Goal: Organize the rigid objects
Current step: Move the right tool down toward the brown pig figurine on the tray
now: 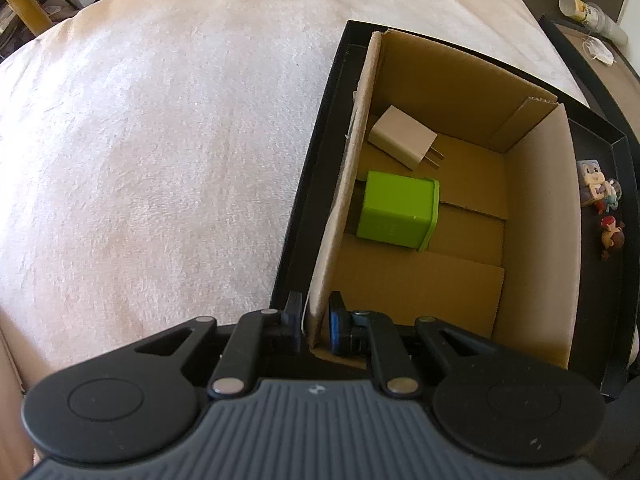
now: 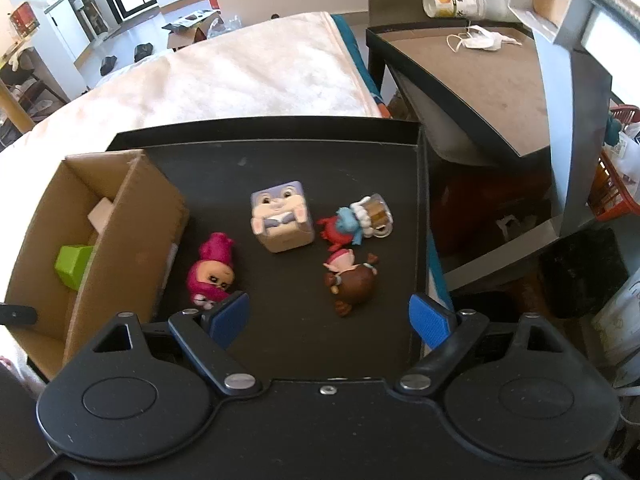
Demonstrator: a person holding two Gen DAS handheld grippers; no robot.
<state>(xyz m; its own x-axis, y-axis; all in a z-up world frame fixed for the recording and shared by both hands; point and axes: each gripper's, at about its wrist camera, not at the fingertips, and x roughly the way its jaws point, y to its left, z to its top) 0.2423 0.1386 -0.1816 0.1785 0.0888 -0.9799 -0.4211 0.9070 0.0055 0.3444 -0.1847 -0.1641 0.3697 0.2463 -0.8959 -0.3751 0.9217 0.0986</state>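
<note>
A cardboard box (image 1: 532, 216) stands in a black tray (image 1: 320, 128) on the bed. Inside the box lie a white plug charger (image 1: 400, 136) and a green cube (image 1: 396, 210). My left gripper (image 1: 316, 320) is shut on the box's near left wall. In the right wrist view the cardboard box (image 2: 132, 236) sits at the tray's left, and my right gripper (image 2: 328, 320) hangs open above the black tray (image 2: 280, 160). Before it lie a pink doll (image 2: 212, 270), a cube-shaped figure (image 2: 280, 216), a blue and red figure (image 2: 356, 222) and a brown figure (image 2: 352, 280).
A pale blanket (image 1: 160, 140) covers the bed left of the tray. A dark side table (image 2: 500, 80) stands to the right with a cup (image 2: 460, 2) lying on it and a face mask (image 2: 480, 42). A red basket (image 2: 612, 184) and clutter fill the far right.
</note>
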